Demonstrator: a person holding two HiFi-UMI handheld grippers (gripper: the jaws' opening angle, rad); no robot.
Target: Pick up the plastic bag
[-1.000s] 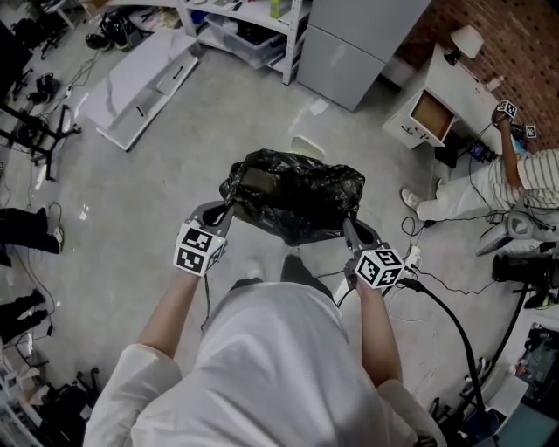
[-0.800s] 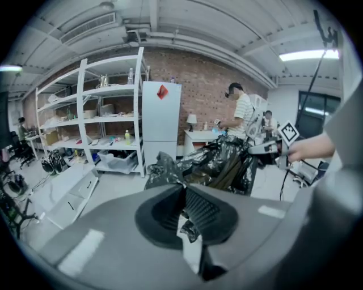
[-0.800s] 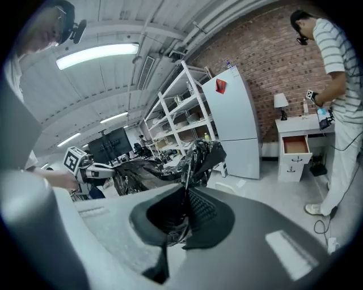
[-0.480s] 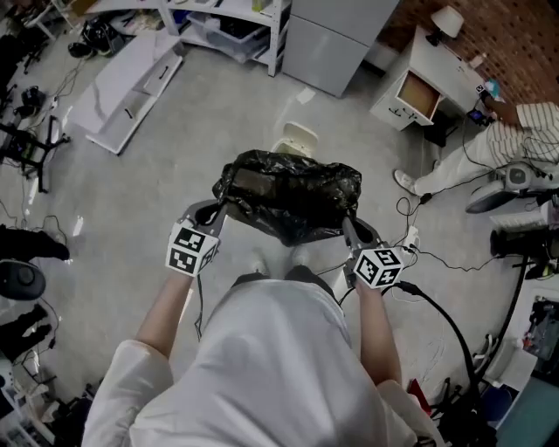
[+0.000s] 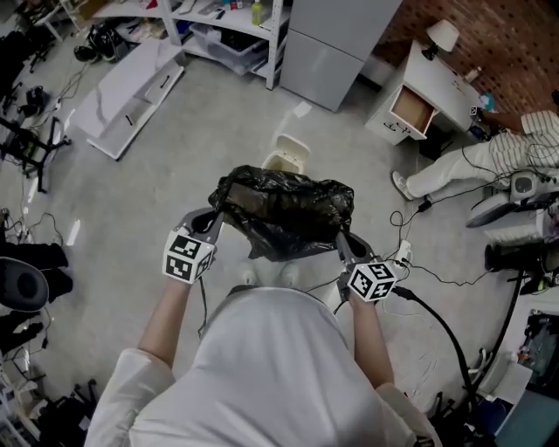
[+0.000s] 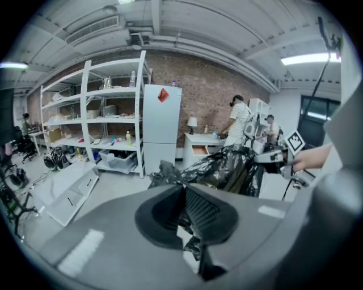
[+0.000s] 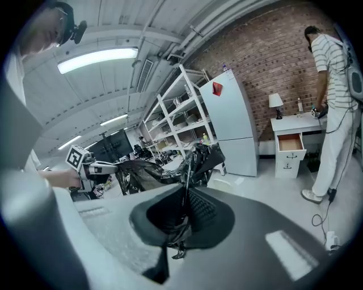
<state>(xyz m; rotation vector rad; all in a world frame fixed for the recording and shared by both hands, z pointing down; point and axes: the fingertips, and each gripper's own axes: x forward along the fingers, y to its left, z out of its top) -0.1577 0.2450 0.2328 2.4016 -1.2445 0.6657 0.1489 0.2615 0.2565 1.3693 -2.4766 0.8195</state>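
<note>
**Both ends of the plastic bag [image 5: 284, 209] pinched, bag clear of the floor [image 5: 175, 183]**

Nearest the camera, the person's two forearms reach forward from white sleeves, one gripper in each hand. The left gripper [image 5: 217, 220] has its jaws closed tight on a crumpled fold of black film at the bag's left end. The right gripper [image 5: 339, 237] is closed the same way on the bag's right end, with a thin strip of film running between its pads and a scrap hanging below them. The black, glossy bag is stretched and sagging between the two grippers, in front of the person's waist and above the floor.

Beyond it, on the floor, stands a small white bin [image 5: 286, 155]. To the left lies a long white panel [image 5: 131, 92]. Farther off, against a brick wall, are white shelves [image 5: 229, 16], a tall pale fridge [image 5: 336, 35] and a small white desk [image 5: 424, 96] with an open drawer. A person in a striped shirt [image 5: 515, 150] stands beside the desk.
</note>
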